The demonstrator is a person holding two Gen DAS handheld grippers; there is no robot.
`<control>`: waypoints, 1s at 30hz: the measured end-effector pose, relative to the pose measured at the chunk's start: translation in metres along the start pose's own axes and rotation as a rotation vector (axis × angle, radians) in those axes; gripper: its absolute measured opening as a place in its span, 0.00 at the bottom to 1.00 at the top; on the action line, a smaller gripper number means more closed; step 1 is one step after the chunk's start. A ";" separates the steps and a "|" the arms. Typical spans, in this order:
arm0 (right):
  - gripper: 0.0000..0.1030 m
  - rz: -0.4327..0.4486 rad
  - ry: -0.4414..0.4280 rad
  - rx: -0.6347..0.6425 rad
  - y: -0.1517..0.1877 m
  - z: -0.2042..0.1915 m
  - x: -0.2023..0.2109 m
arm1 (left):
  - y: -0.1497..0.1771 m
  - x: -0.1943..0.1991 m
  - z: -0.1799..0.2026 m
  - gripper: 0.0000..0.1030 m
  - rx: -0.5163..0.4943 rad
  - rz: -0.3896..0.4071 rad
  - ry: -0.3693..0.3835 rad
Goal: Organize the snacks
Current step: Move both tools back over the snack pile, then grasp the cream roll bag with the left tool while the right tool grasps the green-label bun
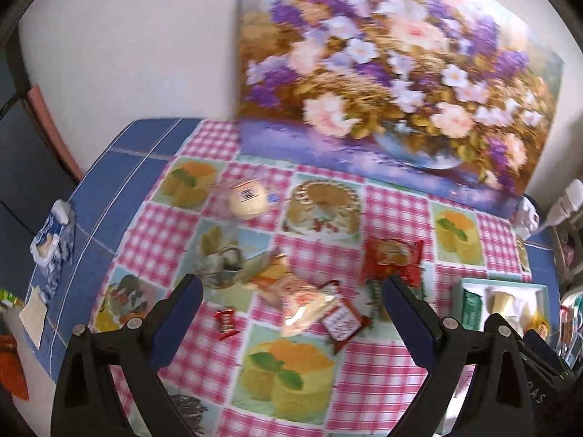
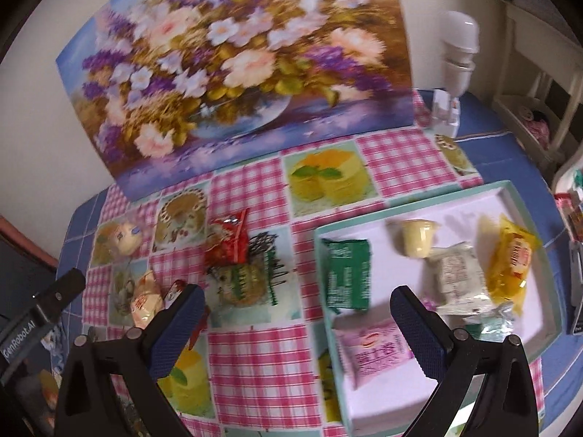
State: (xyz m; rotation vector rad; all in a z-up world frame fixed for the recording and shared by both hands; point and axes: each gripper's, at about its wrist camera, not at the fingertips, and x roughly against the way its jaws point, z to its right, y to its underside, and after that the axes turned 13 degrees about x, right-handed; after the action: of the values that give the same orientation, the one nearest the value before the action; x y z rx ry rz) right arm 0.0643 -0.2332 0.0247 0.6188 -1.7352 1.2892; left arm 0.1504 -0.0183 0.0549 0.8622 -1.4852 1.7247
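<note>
Here both grippers (image 1: 291,295) (image 2: 297,307) agape, empty; flower painting (image 1: 393,73) behind scattered snacks (image 1: 309,306).

From my left wrist view, motion blur smears the flower painting (image 1: 382,83) and the loose snack packets (image 1: 309,302), so I cannot read their labels. The box (image 1: 470,284) is cut off at the right, its front hidden behind the right gripper's arm (image 1: 528,357). In my right wrist view, a red wrapper (image 2: 175,289) is partly hidden behind my finger (image 2: 182,327); the box's near corner runs off-frame.
</note>
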 end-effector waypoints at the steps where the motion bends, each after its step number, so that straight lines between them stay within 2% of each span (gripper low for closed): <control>1: 1.00 -0.004 -0.001 0.010 -0.002 -0.004 -0.002 | -0.002 -0.004 -0.006 0.95 0.017 -0.012 -0.007; 5: 1.00 -0.019 0.004 0.038 -0.008 -0.015 -0.010 | -0.008 -0.023 -0.025 0.95 0.079 -0.064 -0.005; 12: 1.00 -0.034 0.000 0.072 -0.016 -0.030 -0.028 | -0.007 -0.056 -0.034 0.95 0.142 -0.140 -0.003; 20: 0.99 -0.078 -0.013 0.123 -0.012 -0.044 -0.069 | -0.007 -0.094 -0.024 0.95 0.139 -0.198 0.015; 22: 0.95 -0.095 -0.017 0.137 -0.010 -0.047 -0.080 | -0.006 -0.104 -0.022 0.95 0.135 -0.213 0.014; 26: 0.95 -0.126 -0.009 0.167 -0.007 -0.054 -0.100 | -0.003 -0.120 -0.022 0.95 0.137 -0.238 0.005; 28: 0.89 -0.133 -0.005 0.182 -0.006 -0.058 -0.106 | -0.001 -0.126 -0.023 0.95 0.137 -0.252 0.000; 30: 0.89 -0.139 -0.004 0.192 -0.006 -0.060 -0.110 | 0.001 -0.131 -0.023 0.95 0.135 -0.263 -0.006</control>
State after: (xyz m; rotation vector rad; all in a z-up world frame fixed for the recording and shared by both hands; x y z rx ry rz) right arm 0.1453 -0.1902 -0.0608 0.8371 -1.5537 1.3659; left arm 0.2189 -0.0065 -0.0588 1.0823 -1.2093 1.6386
